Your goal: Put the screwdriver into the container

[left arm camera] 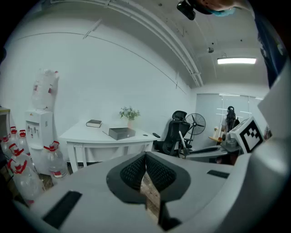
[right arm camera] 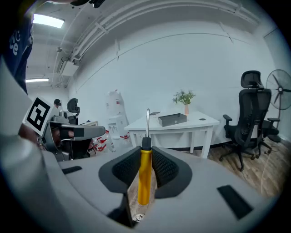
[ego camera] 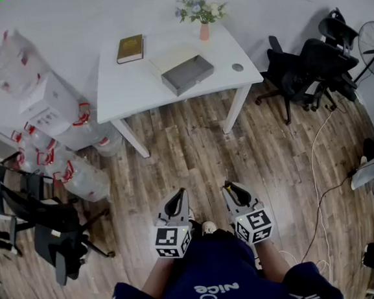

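Note:
My right gripper [right arm camera: 145, 152] is shut on a screwdriver [right arm camera: 144, 177] with a yellow handle, whose metal shaft points forward past the jaws. In the head view the right gripper [ego camera: 230, 188] is held low in front of the person, with the left gripper [ego camera: 180, 195] beside it. The left gripper [left arm camera: 146, 157] has its jaws together with nothing between them. An open grey container [ego camera: 187, 74] sits on the white table [ego camera: 136, 85] across the wooden floor. It also shows in the right gripper view as the container [right arm camera: 173, 119] and in the left gripper view as the container [left arm camera: 122, 133].
The table also holds a book [ego camera: 130, 48], a vase of flowers [ego camera: 202, 14] and a small round object [ego camera: 237, 67]. Water bottles [ego camera: 78, 174] and a dispenser [ego camera: 53, 102] stand at its left. Black office chairs [ego camera: 304, 70] and a fan [ego camera: 373, 41] are at the right, another chair [ego camera: 44, 223] at the left.

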A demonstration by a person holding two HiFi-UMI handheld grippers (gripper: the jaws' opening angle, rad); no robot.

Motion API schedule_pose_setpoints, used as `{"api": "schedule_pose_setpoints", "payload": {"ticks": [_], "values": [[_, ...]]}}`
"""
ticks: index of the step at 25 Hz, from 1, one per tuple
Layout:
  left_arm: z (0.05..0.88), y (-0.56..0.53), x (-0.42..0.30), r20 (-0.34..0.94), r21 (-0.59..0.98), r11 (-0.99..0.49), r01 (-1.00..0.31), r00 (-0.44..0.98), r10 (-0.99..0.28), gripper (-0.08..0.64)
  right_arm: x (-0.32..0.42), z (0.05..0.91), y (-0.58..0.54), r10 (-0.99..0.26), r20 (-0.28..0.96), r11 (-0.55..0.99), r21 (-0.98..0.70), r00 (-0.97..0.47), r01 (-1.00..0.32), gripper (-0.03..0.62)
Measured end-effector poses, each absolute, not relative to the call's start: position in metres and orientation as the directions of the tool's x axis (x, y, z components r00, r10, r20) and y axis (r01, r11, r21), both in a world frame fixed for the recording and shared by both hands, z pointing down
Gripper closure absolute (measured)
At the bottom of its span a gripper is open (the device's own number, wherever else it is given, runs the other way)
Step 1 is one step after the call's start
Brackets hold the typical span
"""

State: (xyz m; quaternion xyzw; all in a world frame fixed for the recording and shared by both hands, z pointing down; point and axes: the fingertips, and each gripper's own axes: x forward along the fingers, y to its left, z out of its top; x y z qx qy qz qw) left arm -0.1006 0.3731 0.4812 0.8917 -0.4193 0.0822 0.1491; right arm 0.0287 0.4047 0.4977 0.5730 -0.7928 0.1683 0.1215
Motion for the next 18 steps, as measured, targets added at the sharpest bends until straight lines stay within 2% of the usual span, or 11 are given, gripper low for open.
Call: {"api": "schedule_pose_setpoints", "payload": {"ticks": [6, 18], "values": [[0.479, 0.353, -0.109, 0.259, 0.196, -0.612, -0.766, 0.642, -0.721, 0.543, 0.013, 0.495, 0.389, -0.862, 0.391, 0.308, -0.105, -0.324, -0.946, 0.499], [0.478, 0.297, -0.143, 0.240, 0.196, -0.630, -0.751, 0.660, -0.712, 0.543, 0.001, 0.488, 0.332, -0.903, 0.348, 0.217, -0.139, -0.253, -0.966, 0.499]]}}
